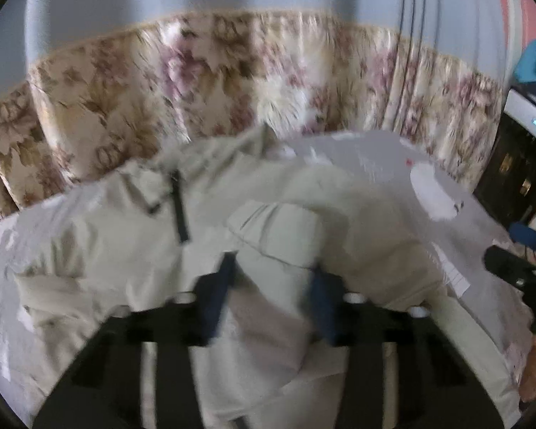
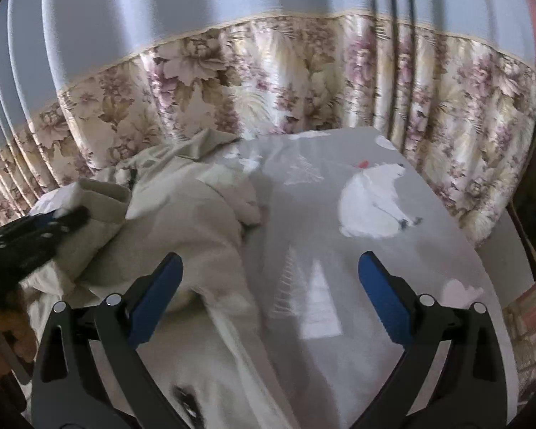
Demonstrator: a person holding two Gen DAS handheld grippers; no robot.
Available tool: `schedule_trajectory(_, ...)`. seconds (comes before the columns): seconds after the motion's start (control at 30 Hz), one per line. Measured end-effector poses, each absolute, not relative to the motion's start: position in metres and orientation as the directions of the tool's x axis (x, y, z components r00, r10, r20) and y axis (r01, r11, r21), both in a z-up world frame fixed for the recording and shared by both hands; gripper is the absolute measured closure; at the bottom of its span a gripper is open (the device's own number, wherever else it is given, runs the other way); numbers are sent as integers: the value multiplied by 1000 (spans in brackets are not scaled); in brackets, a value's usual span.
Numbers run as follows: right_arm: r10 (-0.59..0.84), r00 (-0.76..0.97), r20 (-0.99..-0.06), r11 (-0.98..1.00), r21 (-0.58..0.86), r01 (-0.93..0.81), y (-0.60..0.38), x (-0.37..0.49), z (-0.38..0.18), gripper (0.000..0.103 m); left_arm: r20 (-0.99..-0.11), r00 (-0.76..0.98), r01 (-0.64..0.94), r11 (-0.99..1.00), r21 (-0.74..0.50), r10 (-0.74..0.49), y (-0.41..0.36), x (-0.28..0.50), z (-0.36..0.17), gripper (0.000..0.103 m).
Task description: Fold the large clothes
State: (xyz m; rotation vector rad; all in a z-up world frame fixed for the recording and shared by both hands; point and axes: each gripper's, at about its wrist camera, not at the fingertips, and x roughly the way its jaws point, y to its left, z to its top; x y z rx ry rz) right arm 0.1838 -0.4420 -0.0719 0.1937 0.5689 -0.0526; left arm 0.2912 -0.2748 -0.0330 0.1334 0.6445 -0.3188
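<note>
A pale beige jacket (image 1: 253,214) of soft, crumpled cloth is spread in loose folds over a grey bedsheet (image 2: 339,279) printed with white polar bears and pale trees. In the left wrist view a thick, rolled bundle of the garment, ending in a cuff-like hem, is seen pinched between the blue-padded fingers of the left gripper (image 1: 273,271), which is pressed in on the cloth from both sides; the picture is blurred, so finer contact cannot be judged. Ahead of that gripper and off to its left, a dark zip (image 1: 180,211) is seen running down the jacket beside a folded collar. In the right wrist view the right gripper (image 2: 269,275) is held with its fingers (image 2: 378,286) spread wide and nothing between them; beneath its left finger the smooth edge of the jacket is crossed, while beneath its right finger only flat sheet is seen. Beyond its left finger, the left gripper is seen at the frame edge with a stiff, tubular cuff (image 2: 100,196) beside it. Past both tools a glossy, pleated curtain (image 2: 268,93) with a brown and mauve floral band below plain grey-blue cloth is hung behind the bed.
</note>
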Motion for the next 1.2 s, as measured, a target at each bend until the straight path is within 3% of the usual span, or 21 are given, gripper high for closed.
schedule_trajectory(0.1, 41, 836, -548, 986, 160, 57, -423, 206, -67, 5, -572, 776, 315, 949, -13, -266, -235, 285, -14, 78)
schedule_trajectory(0.27, 98, 793, -601, 985, 172, 9, -400, 252, -75, 5, -518, 808, 248, 959, -135, -282, -133, 267, -4, 77)
schedule_trajectory(0.33, 117, 762, -637, 984, 178, -3, -392, 269, -84, 9, -529, 809, 197, 966, -166, -256, -92, 261, -19, 77)
schedule_trajectory(0.4, 138, 730, -670, 984, 176, -24, -382, 283, -95, 35, -562, 785, 140, 958, -249, -261, -53, 257, -44, 73)
schedule_trajectory(0.43, 103, 721, -685, 990, 144, -5, -379, 286, -100, 61, -578, 774, 116, 955, -274, -260, -40, 255, -55, 72)
schedule_trajectory(0.47, 93, 722, -686, 990, 141, 6, -379, 286, -101, 75, -585, 767, 109, 951, -289, -265, -33, 251, -62, 71)
schedule_trajectory(0.5, 100, 728, -678, 988, 155, 9, -380, 285, -100, 80, -588, 757, 113, 943, -312, -285, -27, 248, -68, 69)
schedule_trajectory(0.57, 73, 754, -653, 987, 154, 39, -386, 277, -94, 90, -606, 742, 106, 942, -319, -288, -22, 241, -77, 42)
schedule_trajectory(0.6, 43, 768, -639, 988, 143, 63, -390, 274, -89, 90, -605, 752, 78, 947, -312, -262, -16, 236, -78, 27)
schedule_trajectory(0.77, 35, 758, -651, 987, 143, 78, -400, 279, -84, 89, -569, 811, -91, 932, -351, -135, 20, 230, -47, 27)
schedule_trajectory(0.83, 23, 755, -655, 991, 113, 68, -393, 280, -87, 87, -536, 827, -28, 939, -342, -171, 6, 236, -23, 26)
schedule_trajectory(0.97, 23, 752, -658, 991, 113, 69, -389, 281, -92, 87, -577, 783, 148, 971, -187, -230, -66, 255, -13, 26)
schedule_trajectory(1.2, -8, 730, -683, 993, 80, 85, -400, 283, -102, 83, -674, 738, 116, 990, 80, -32, -123, 307, -72, 26)
